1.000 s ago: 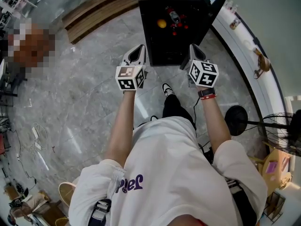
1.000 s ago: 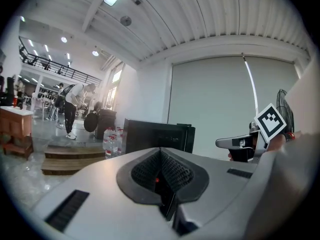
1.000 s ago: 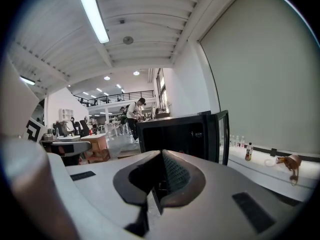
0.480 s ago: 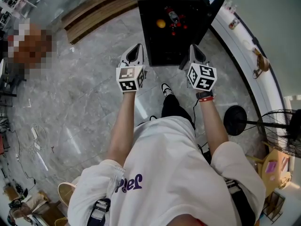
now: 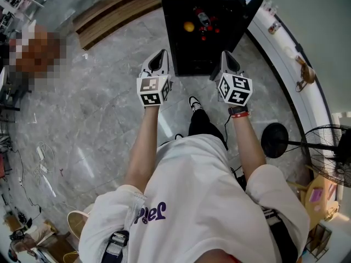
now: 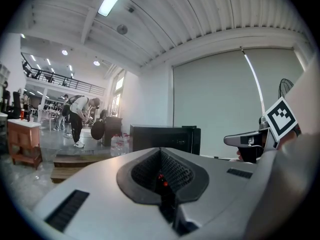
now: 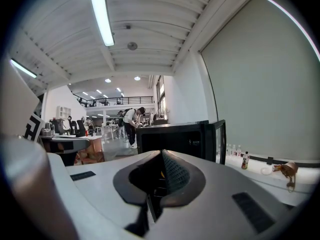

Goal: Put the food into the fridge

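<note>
My left gripper (image 5: 160, 58) and right gripper (image 5: 227, 58) are both fully closed, empty, and touch nothing. Ahead is the fridge (image 5: 181, 53), its door (image 5: 255, 4) open. The food (image 5: 189, 27) lies inside. Judged step: loading done. Next: swing the door closed.

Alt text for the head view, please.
Seen from above, a person holds the left hand-held gripper and right hand-held gripper, both shut and empty, before an open black fridge. An orange and a bottle sit inside it.
</note>
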Available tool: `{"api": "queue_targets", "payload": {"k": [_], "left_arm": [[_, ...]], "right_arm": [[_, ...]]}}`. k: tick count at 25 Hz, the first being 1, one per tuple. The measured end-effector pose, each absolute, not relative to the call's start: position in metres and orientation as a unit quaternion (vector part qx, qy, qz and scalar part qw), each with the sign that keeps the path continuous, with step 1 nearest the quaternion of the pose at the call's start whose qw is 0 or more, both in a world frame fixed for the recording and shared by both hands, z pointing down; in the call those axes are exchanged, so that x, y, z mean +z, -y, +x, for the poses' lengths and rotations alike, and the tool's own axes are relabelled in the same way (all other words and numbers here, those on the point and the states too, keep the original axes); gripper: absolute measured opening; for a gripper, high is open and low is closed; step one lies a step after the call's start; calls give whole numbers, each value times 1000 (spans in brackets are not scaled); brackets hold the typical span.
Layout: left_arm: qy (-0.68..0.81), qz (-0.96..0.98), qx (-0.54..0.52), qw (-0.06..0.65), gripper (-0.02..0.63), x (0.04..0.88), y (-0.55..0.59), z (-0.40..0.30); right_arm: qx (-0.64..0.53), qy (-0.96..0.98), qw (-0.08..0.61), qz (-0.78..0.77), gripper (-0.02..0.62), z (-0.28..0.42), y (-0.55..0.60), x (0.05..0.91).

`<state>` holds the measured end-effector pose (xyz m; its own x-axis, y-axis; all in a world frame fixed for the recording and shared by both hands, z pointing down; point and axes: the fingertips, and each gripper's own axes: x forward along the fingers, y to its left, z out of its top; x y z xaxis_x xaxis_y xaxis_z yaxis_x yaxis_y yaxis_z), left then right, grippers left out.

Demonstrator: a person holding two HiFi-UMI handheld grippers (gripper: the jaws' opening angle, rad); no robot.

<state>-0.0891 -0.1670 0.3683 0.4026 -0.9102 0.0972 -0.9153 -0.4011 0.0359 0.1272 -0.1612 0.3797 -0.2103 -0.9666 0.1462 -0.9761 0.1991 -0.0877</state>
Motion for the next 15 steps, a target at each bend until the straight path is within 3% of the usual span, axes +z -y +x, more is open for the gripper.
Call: {"api": "queue_targets", "payload": {"k": [15], "left_arm": [[543, 838, 27, 52, 18, 377, 178, -83]], "right_arm": [[89, 776, 38, 623, 15, 132, 167, 389]]}}
